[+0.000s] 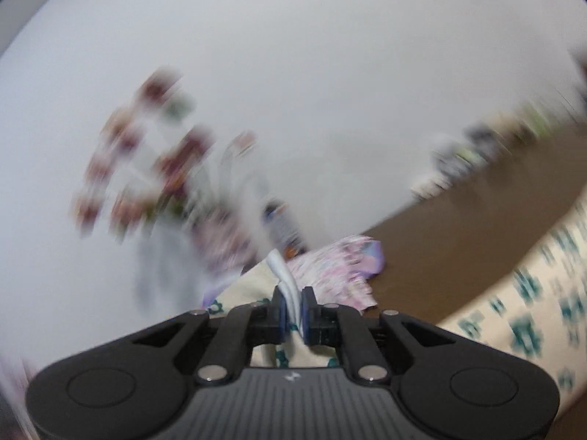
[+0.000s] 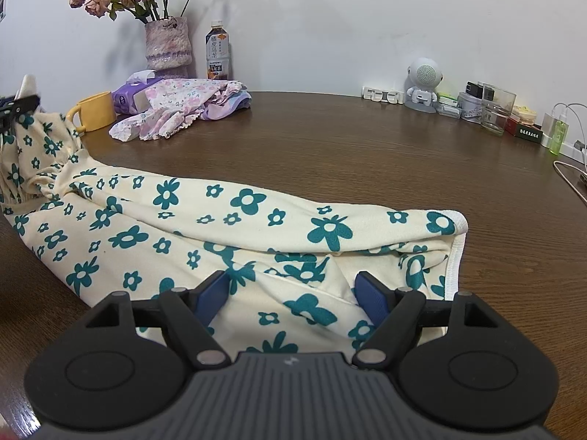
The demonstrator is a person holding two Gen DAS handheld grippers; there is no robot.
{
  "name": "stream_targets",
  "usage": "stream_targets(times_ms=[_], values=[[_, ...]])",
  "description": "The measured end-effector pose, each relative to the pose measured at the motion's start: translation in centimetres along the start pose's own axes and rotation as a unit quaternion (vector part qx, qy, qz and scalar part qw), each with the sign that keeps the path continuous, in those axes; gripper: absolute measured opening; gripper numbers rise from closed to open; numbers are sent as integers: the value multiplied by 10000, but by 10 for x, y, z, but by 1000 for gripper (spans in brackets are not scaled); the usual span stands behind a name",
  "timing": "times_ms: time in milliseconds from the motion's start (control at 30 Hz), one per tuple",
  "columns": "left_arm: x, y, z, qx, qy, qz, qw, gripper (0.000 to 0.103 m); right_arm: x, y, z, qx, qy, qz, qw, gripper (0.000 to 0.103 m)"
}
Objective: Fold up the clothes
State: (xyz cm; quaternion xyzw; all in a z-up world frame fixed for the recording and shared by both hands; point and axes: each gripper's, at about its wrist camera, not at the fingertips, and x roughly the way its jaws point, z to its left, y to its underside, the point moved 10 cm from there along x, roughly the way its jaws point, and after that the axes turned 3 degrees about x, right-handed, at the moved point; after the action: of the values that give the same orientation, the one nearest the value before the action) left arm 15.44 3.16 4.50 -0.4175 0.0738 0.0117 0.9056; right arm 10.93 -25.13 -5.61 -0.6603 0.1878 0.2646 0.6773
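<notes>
Cream floral garment (image 2: 227,227): left claw (image 1: 293,302) clamped on it; right claw (image 2: 293,293) apart, low over hem.

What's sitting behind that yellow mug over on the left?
Behind the yellow mug sits a purple tissue pack, with a folded pink floral garment lying partly on it. Further back stand a vase of dried roses and a tea bottle. The pack's far side is covered.

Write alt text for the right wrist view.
The open right gripper hovers over a cream garment with teal flowers lying across a brown wooden table. Behind it sit a yellow mug, a folded pink floral cloth, a vase of dried roses and a tea bottle.
</notes>
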Motion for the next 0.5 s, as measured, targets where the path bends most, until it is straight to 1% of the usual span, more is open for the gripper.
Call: stream_targets(times_ms=[33,100,167,200,267,400,500], values=[[-2,-1,-14,337,83,-34,9994,7,0,0,0,1,0,-2,10000,77],[-5,-4,-43,1010,249,-101,9945,7,-1,0,0,3,-2,-6,10000,77],[-9,-6,-72,1678,413,-168,9848,7,-1,0,0,9,-4,-11,10000,77],[-9,-4,-84,1831,550,-140,9815,7,-1,0,0,13,-6,-14,10000,77],[-7,5,-100,1861,796,-22,9793,7,-2,0,0,25,-16,-21,10000,77],[-5,14,-115,1840,1068,146,9770,7,-2,0,0,27,-27,-25,10000,77],[-6,17,-122,1919,1230,253,9734,7,-2,0,0,25,-28,-28,10000,77]])
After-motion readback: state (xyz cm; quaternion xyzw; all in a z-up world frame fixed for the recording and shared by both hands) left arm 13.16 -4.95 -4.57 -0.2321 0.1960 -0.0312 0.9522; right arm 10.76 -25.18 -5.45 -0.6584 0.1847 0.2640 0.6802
